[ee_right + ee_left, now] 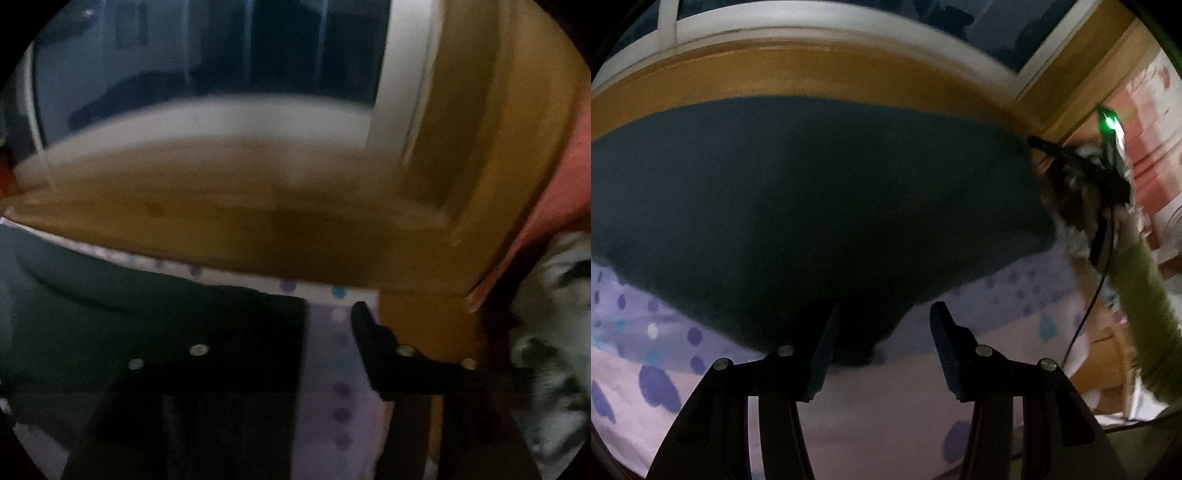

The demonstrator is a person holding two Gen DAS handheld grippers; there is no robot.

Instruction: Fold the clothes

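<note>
A dark teal garment (812,206) lies spread flat on a purple spotted bedsheet (665,369). In the left wrist view my left gripper (882,350) stands open just over the garment's near corner, and the pads do not press on the cloth. My right gripper (1039,144), lit by a green light and held by an arm in an olive sleeve (1145,295), points at the garment's far right edge. The blurred right wrist view shows the right gripper (328,321) open, with bare sheet (332,369) in the gap and the garment (92,314) to its left.
A wooden bed board (812,70) runs along the garment's far side, with a white window frame (775,18) above it. Red patterned cloth (1148,147) hangs at the right. Something fluffy and white-grey (554,332) sits beside the right gripper. A black cable (1086,317) hangs down.
</note>
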